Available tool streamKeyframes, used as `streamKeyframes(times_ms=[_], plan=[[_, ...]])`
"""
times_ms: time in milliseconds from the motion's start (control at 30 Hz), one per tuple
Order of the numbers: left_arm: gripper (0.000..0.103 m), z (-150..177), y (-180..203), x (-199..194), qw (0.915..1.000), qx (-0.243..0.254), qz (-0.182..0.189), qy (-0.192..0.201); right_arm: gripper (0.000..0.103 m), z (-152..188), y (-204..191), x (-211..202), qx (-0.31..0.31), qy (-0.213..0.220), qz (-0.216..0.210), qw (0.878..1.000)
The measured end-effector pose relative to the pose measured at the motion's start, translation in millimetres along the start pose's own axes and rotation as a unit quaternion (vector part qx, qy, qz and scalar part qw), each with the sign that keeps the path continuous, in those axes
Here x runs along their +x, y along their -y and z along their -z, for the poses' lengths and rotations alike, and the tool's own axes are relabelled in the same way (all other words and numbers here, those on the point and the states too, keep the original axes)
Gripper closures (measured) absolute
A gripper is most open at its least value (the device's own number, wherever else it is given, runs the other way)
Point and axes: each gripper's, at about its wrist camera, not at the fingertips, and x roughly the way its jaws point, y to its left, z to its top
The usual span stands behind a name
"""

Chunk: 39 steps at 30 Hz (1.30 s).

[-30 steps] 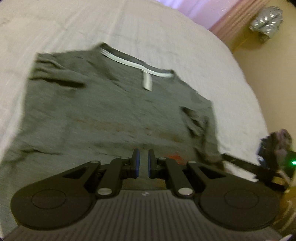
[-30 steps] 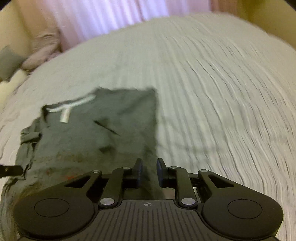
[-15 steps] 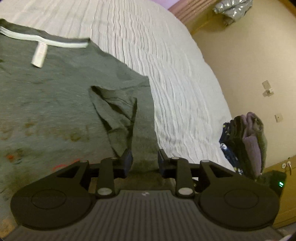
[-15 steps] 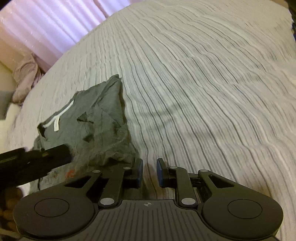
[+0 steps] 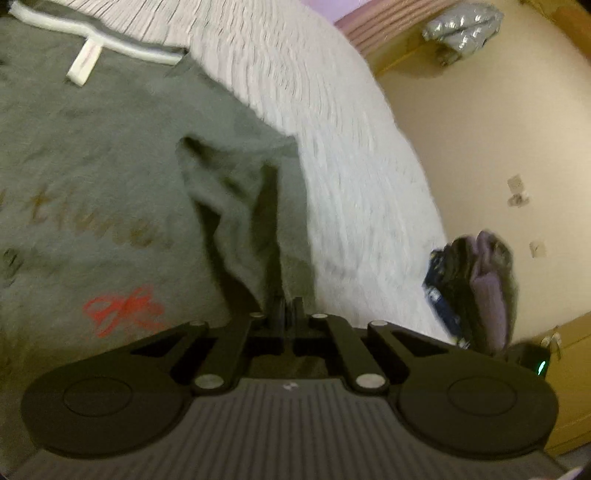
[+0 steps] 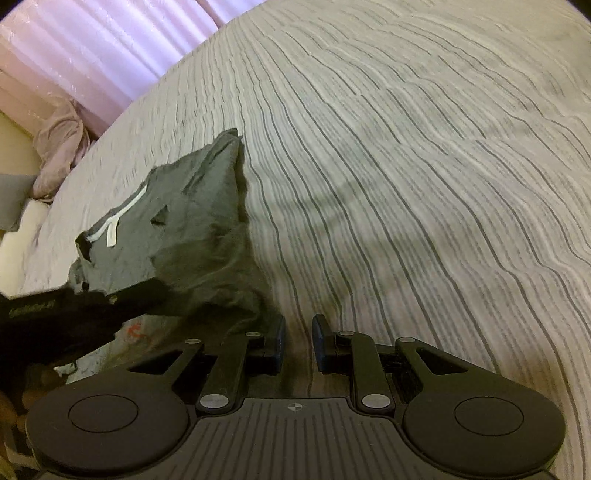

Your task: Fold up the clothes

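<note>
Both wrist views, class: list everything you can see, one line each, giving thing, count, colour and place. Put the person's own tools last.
T-shirt: one, grey with a white neck band, gold lettering and a red mark, spread on the bed.
Bedspread: one, pale with thin dark stripes, covering the bed.
Curtain: one, pinkish, behind the bed.
Pillows: a pinkish heap, at the far edge of the bed.
Folded clothes: a small pile, dark and mauve, beside the bed.
Silver jacket: one, shiny, up by the wall.
Wall: cream, with small fittings.
Left tool: one, black, shut on the T-shirt's side edge.
Right tool: one, black, open, over the bedspread beside the T-shirt's edge.
</note>
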Motion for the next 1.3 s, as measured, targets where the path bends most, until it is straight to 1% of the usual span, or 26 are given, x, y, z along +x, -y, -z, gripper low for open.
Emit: streamKeyframes(times_ms=[33, 100, 167, 267, 333, 400, 433, 500, 533, 600, 633, 667, 700, 800, 833, 867, 900, 967, 1000, 1067, 1100, 1133, 1200, 1233, 1267, 1300], plan=[[0.103, 2, -2, 4, 0.9996, 0.006, -0.023, -0.013, 0.083, 0, -1, 2, -0.003, -0.004, 0.003, 1.000], [0.102, 8, -2, 5, 0.9988, 0.019, -0.041, -0.017, 0.083, -1, -3, 2, -0.008, -0.008, 0.008, 1.000], [0.101, 9, 2, 1, 0.9992, 0.023, -0.032, -0.011, 0.083, -3, -6, 0, -0.008, -0.008, 0.014, 1.000], [0.099, 7, 2, -8, 0.9995, 0.017, -0.027, -0.008, 0.083, -6, -9, -8, 0.004, 0.006, 0.020, 1.000], [0.098, 2, 0, -17, 0.9997, 0.006, -0.024, -0.003, 0.083, -8, -11, -16, 0.022, 0.021, 0.008, 0.999], [0.091, -6, -4, -27, 0.9997, -0.012, -0.018, 0.006, 0.083, -7, -10, -22, 0.057, 0.031, -0.018, 0.998], [0.087, -11, -6, -32, 0.9996, -0.022, -0.015, 0.012, 0.083, -6, -8, -24, 0.083, 0.033, -0.036, 0.995], [0.087, -24, -9, -42, 0.9989, -0.037, -0.013, 0.024, 0.082, -3, -5, -20, 0.145, 0.028, -0.065, 0.987], [0.087, -31, -12, -44, 0.9986, -0.041, -0.015, 0.029, 0.082, 2, -1, -16, 0.191, 0.023, -0.081, 0.978], [0.086, -46, -14, -46, 0.9984, -0.041, -0.021, 0.033, 0.081, 13, 9, -10, 0.285, 0.016, -0.112, 0.952], [0.085, -56, -15, -47, 0.9985, -0.036, -0.025, 0.033, 0.065, 18, 12, -7, 0.328, 0.013, -0.126, 0.936], [0.083, -65, -16, -48, 0.9987, -0.028, -0.029, 0.030, 0.036, 25, 14, -6, 0.368, 0.018, -0.135, 0.920], [0.083, -73, -19, -51, 0.9990, -0.015, -0.031, 0.027, 0.032, 31, 13, -6, 0.399, 0.026, -0.142, 0.906], [0.082, -96, -20, -54, 0.9990, 0.029, -0.032, 0.009, 0.033, 48, 6, -6, 0.478, 0.053, -0.155, 0.863], [0.082, -105, -19, -52, 0.9983, 0.049, -0.033, -0.003, 0.038, 56, 4, -6, 0.507, 0.061, -0.157, 0.846], [0.083, -110, -21, -51, 0.9975, 0.062, -0.033, -0.014, 0.053, 63, 1, -5, 0.534, 0.069, -0.160, 0.827], [0.083, -115, -22, -50, 0.9964, 0.074, -0.032, -0.025, 0.057, 70, 0, -3, 0.559, 0.073, -0.160, 0.810], [0.083, -126, -24, -48, 0.9935, 0.099, -0.032, -0.047, 0.057, 85, -5, 0, 0.607, 0.085, -0.157, 0.774], [0.083, -131, -26, -47, 0.9926, 0.103, -0.027, -0.058, 0.057, 91, -10, 1, 0.622, 0.097, -0.157, 0.761], [0.083, -138, -31, -44, 0.9907, 0.112, -0.018, -0.076, 0.057, 102, -19, 5, 0.643, 0.124, -0.156, 0.739], [0.083, -143, -32, -43, 0.9891, 0.120, -0.015, -0.084, 0.057, 106, -25, 7, 0.651, 0.137, -0.155, 0.730], [0.083, -148, -32, -41, 0.9868, 0.132, -0.012, -0.093, 0.057, 109, -30, 10, 0.656, 0.149, -0.152, 0.724], [0.083, -155, -32, -38, 0.9812, 0.158, -0.008, -0.110, 0.057, 110, -38, 16, 0.660, 0.175, -0.152, 0.714], [0.083, -158, -32, -37, 0.9777, 0.174, -0.007, -0.118, 0.057, 110, -42, 19, 0.661, 0.186, -0.147, 0.712], [0.083, -160, -31, -37, 0.9732, 0.193, -0.006, -0.125, 0.057, 108, -46, 22, 0.660, 0.197, -0.141, 0.711], [0.083, -162, -30, -37, 0.9682, 0.212, -0.006, -0.133, 0.057, 107, -49, 25, 0.657, 0.203, -0.129, 0.714]])
